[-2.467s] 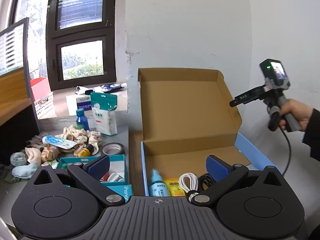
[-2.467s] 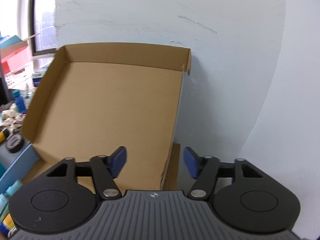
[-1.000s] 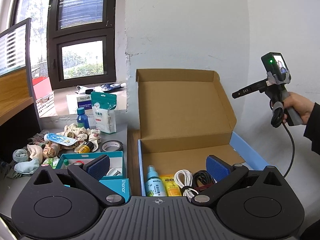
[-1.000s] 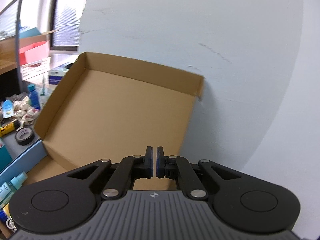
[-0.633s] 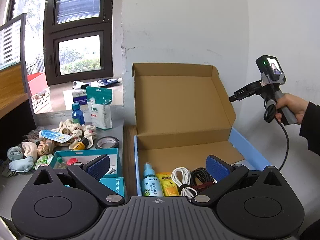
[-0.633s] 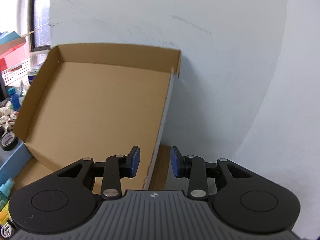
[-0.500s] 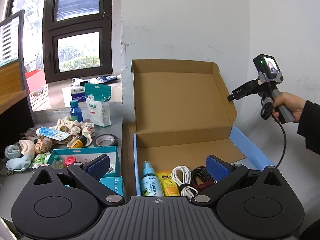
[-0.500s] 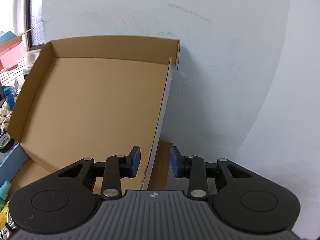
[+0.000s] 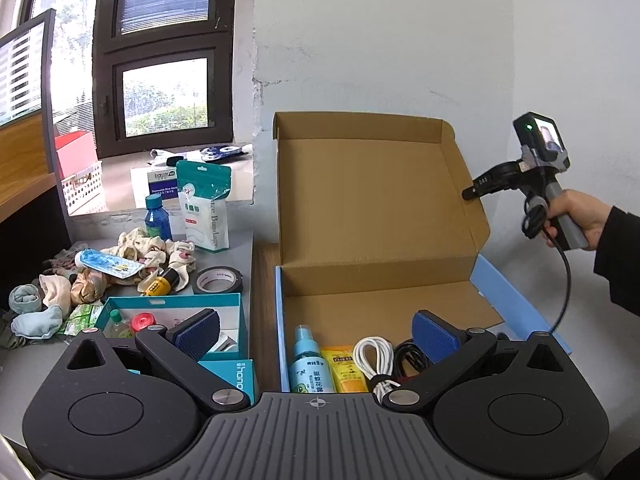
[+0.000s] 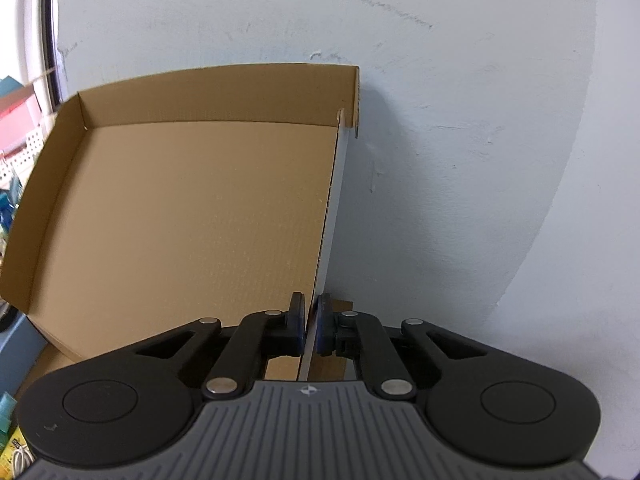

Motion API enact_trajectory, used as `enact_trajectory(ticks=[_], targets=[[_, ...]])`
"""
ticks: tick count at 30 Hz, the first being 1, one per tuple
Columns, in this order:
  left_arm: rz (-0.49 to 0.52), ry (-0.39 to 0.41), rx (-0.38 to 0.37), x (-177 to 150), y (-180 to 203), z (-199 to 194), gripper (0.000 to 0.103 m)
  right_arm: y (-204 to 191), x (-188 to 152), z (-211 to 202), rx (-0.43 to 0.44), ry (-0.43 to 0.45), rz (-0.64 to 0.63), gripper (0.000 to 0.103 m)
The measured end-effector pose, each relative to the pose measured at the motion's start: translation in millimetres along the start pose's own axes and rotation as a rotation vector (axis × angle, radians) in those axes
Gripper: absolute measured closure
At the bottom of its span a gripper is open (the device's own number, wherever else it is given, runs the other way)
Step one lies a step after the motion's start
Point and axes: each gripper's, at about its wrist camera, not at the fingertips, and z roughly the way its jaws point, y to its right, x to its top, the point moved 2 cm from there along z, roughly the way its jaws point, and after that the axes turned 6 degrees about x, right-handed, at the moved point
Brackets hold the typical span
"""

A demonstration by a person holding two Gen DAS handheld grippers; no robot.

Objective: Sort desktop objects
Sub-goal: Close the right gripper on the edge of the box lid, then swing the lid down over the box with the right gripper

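In your left wrist view, your left gripper [image 9: 316, 332] hangs wide and empty above the cardboard box [image 9: 384, 312], where the spray bottle [image 9: 310, 364] and white cable [image 9: 374, 354] lie at 6 o'clock, probably to keep the way free. In your right wrist view, your right gripper [image 10: 309, 330] pinches narrow on the lid flap [image 10: 324, 240], edge running to 12 o'clock, I think to steer the lid.

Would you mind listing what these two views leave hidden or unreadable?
- Left wrist view: the left gripper body hides the near end of the cardboard box and the white cable.
- Teal box: contents partly behind a gripper finger.
- Right wrist view: the box lid blocks the desk beyond it.
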Motion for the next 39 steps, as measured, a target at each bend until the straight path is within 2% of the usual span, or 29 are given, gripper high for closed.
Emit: enact_trajectory(ticks=[9,13,18,21,28,31,39], targets=[[0.005,0.035,-0.011,3.1,3.9,-9.3,0.001,-5.9,-19.2,-37.2,0.045,0.078,-0.013,0.096],[0.029,0.062,-0.001,4.0,8.5,-16.0,0.008,-11.1,-32.2,-57.4,0.064,0.101,-0.021,0.095],[0.041,0.072,0.006,6.0,12.1,-15.7,0.009,-16.9,-52.0,-78.5,0.081,0.117,-0.022,0.096],[0.047,0.076,0.02,8.0,12.2,-10.4,0.012,-22.3,-64.3,-87.8,0.076,0.123,-0.034,0.096],[0.061,0.073,0.063,17.8,9.5,15.3,0.035,-31.3,-93.4,-101.0,0.067,0.125,-0.035,0.095],[0.068,0.073,0.073,22.5,7.3,21.4,0.059,-34.7,-104.5,-103.8,0.062,0.117,-0.039,0.095],[0.104,0.114,0.115,35.2,6.1,26.8,0.062,-35.7,-117.5,-103.1,0.069,0.101,-0.019,0.095]])
